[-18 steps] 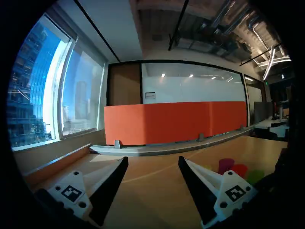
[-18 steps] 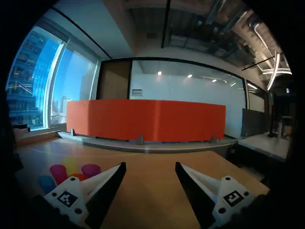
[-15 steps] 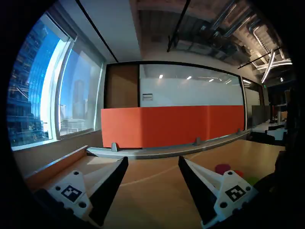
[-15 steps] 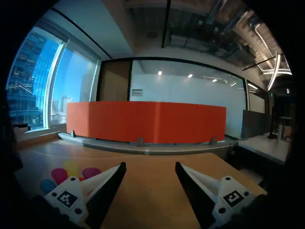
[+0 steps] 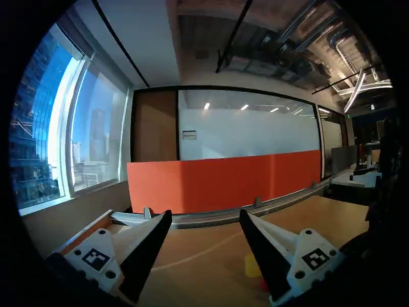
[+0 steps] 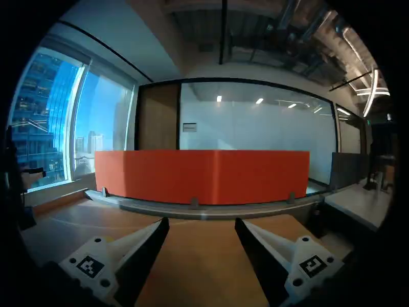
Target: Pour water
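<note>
Jaws of left gripper and right gripper gape empty over table.

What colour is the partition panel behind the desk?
The partition panel is orange; clearest in right gripper view.

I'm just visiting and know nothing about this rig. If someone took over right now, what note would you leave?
Left gripper: open, empty, above the wooden table.
Right gripper: open, empty, facing the orange divider.
Things: a yellow item and a red item, likely cups, low beside the left gripper's finger.
Done: nothing grasped or poured.
To do: all of the pouring.
</note>
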A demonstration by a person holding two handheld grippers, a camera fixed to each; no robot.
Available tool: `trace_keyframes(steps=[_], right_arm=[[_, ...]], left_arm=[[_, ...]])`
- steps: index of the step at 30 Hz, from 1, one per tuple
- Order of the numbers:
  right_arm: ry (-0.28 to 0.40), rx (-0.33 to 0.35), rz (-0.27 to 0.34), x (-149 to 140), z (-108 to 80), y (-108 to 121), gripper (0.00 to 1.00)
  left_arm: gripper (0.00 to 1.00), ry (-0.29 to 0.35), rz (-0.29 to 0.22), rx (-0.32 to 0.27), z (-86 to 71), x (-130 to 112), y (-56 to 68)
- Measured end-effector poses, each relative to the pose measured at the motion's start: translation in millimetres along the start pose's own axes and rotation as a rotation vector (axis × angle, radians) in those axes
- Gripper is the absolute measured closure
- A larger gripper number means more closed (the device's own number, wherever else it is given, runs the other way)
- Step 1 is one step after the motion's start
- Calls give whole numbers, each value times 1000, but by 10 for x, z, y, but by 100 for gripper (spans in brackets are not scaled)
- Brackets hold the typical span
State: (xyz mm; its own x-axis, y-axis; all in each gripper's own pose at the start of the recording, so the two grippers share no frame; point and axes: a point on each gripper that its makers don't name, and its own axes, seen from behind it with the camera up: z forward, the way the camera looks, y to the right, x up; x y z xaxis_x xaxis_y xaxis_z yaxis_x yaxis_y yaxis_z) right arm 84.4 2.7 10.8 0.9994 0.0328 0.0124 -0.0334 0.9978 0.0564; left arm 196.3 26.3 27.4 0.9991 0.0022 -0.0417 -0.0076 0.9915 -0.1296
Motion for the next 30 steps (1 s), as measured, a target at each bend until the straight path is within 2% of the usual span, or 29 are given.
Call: trace_keyframes(steps=[6, 12, 23, 30], right_arm=[[-8, 31, 7, 69, 12, -60, 0], [-24, 96, -1, 85, -5, -168, 0], [-34, 333, -36, 113, -128, -668, 0], [-26, 467, -31, 168, -237, -973, 0]], left_arm=[[2, -17, -27, -45, 45, 85, 112], [2, -29, -46, -109, 83, 138, 240], [3, -33, -38, -331, 7, 229, 663], [3, -46, -35, -447, -110, 235, 851]])
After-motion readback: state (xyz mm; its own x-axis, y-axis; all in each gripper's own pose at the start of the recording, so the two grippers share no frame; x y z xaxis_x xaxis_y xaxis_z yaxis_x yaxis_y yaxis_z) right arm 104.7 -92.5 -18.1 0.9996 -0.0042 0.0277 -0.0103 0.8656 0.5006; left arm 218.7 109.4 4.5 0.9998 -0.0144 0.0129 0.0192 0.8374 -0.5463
